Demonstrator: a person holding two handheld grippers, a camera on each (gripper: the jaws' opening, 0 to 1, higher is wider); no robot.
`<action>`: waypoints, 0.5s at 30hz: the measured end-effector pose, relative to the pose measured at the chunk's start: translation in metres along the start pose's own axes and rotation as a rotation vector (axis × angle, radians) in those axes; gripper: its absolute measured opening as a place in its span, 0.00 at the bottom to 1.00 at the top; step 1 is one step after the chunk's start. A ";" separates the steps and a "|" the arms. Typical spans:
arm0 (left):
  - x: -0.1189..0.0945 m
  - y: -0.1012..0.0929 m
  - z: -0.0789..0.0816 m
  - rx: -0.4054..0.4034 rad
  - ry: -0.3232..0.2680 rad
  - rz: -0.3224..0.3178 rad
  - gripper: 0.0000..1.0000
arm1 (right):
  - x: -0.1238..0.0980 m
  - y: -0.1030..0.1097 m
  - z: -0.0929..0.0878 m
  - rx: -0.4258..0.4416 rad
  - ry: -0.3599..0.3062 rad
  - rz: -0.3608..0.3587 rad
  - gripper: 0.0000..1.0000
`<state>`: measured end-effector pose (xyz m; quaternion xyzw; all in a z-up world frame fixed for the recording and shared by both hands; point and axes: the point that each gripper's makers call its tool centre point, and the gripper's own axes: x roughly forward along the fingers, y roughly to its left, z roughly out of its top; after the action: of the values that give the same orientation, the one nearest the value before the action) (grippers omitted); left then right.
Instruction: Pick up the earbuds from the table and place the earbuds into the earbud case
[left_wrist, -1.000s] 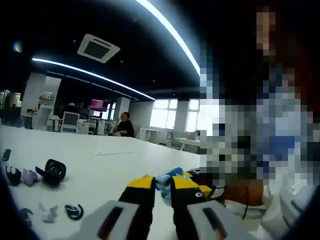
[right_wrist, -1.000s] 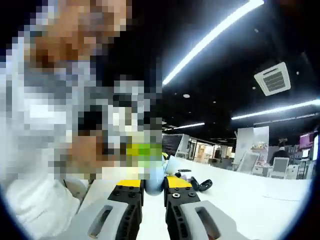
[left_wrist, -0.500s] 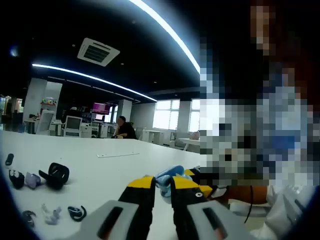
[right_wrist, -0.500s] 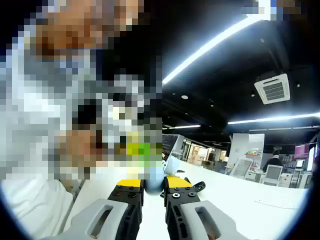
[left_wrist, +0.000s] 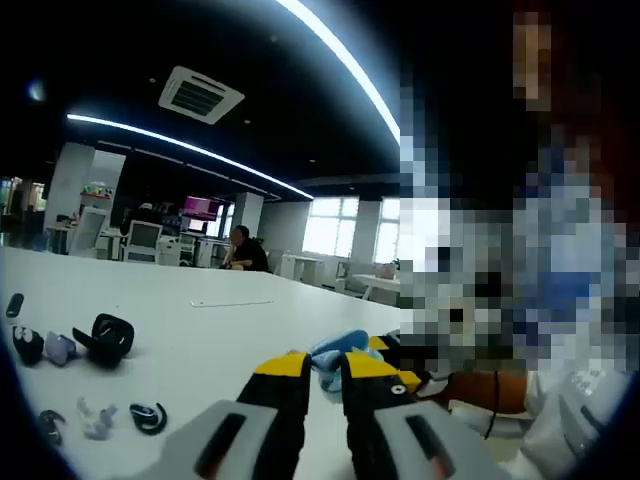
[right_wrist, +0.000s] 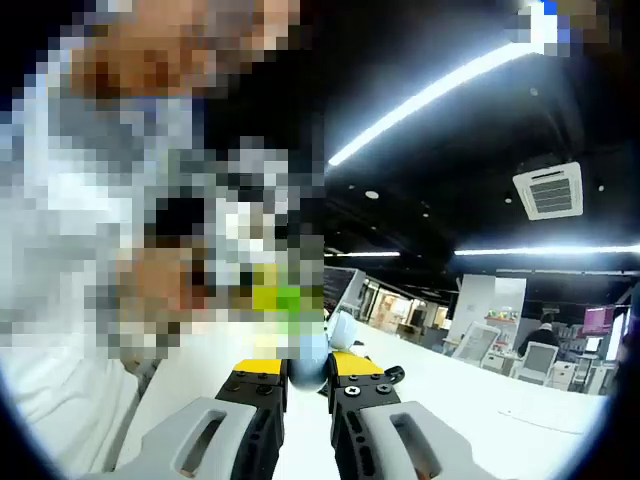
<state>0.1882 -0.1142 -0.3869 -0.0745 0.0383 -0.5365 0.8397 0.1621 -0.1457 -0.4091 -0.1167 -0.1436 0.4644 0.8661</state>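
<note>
My left gripper (left_wrist: 325, 372) is shut on a light blue earbud case (left_wrist: 338, 352), held above the white table (left_wrist: 220, 345). My right gripper's yellow tip (left_wrist: 396, 379) comes in from the right and meets the case. In the right gripper view, my right gripper (right_wrist: 308, 374) is shut on a small pale blue rounded piece (right_wrist: 305, 368), apparently an earbud. The case's raised lid (right_wrist: 343, 326) stands just beyond the jaws. How the piece sits in the case is hidden.
On the table to the left lie an open black earbud case (left_wrist: 103, 338) and several loose earbuds (left_wrist: 148, 416), one pale (left_wrist: 95, 418). A dark item (right_wrist: 388, 375) lies behind my right jaws. A person's sleeve (right_wrist: 60, 400) and hand are close by.
Both views have shifted a little with the hands. Both grips on the light blue pieces look unchanged, and the things on the table have not moved.
</note>
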 end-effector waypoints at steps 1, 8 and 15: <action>0.000 -0.001 0.000 0.008 0.003 -0.002 0.15 | 0.000 0.000 0.000 -0.004 0.000 0.000 0.14; 0.002 -0.007 -0.008 0.046 0.021 -0.013 0.14 | 0.000 0.000 0.000 0.005 -0.003 0.004 0.14; 0.003 -0.008 -0.010 0.055 0.030 -0.020 0.14 | 0.000 0.001 0.001 0.015 -0.008 0.009 0.14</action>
<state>0.1809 -0.1205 -0.3949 -0.0437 0.0355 -0.5466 0.8355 0.1612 -0.1455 -0.4086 -0.1090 -0.1428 0.4700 0.8642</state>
